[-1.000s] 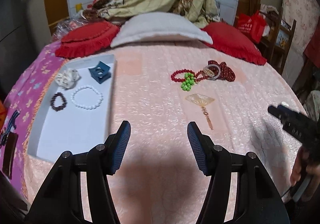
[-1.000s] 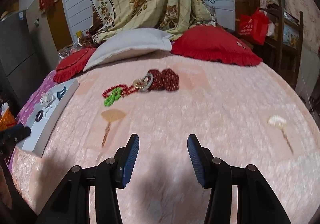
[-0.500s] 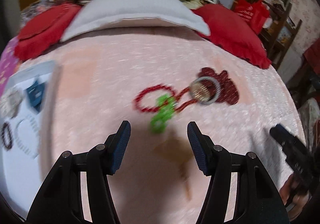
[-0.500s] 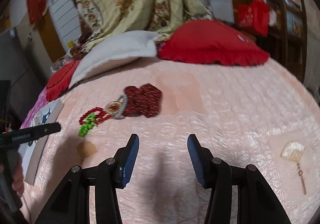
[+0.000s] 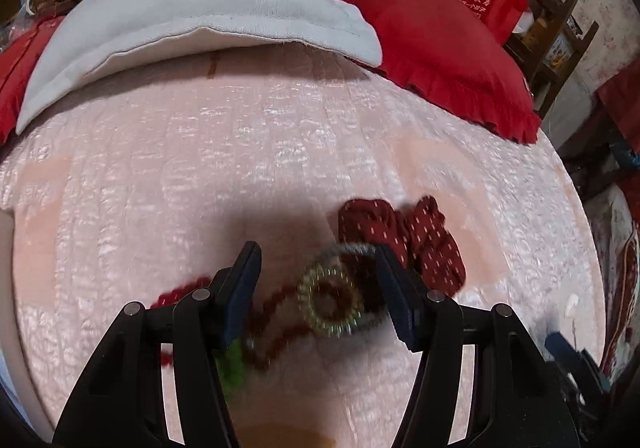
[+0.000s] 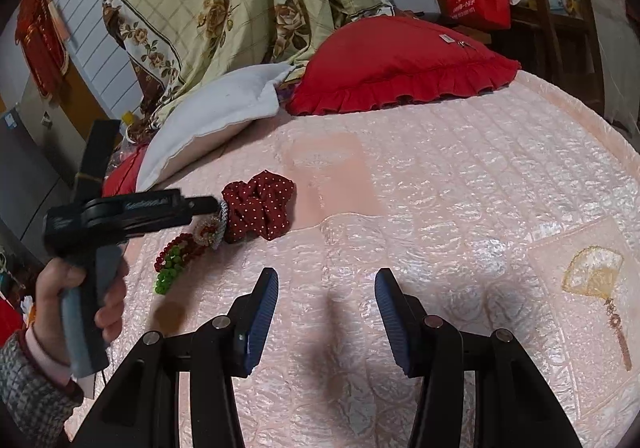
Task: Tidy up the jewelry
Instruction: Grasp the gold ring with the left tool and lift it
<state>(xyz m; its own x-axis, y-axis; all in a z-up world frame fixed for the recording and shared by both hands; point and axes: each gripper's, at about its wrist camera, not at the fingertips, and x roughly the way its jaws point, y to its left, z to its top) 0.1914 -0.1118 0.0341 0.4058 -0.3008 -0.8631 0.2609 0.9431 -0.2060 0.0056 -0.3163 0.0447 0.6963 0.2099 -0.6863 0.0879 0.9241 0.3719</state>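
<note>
Left tool (image 5: pixel 318 288) has advanced, spread astride coiled ring (image 5: pixel 330 302) lying flat.

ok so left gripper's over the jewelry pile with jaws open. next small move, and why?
Probably ease the left gripper down a little, then close on the coiled hair tie. Its jaws stand open on either side of that ring, which lies on the bedspread against the red scrunchie and over the red bead bracelet. The view is blurred, so contact cannot be told. The right gripper is open over bare bedspread.
</note>
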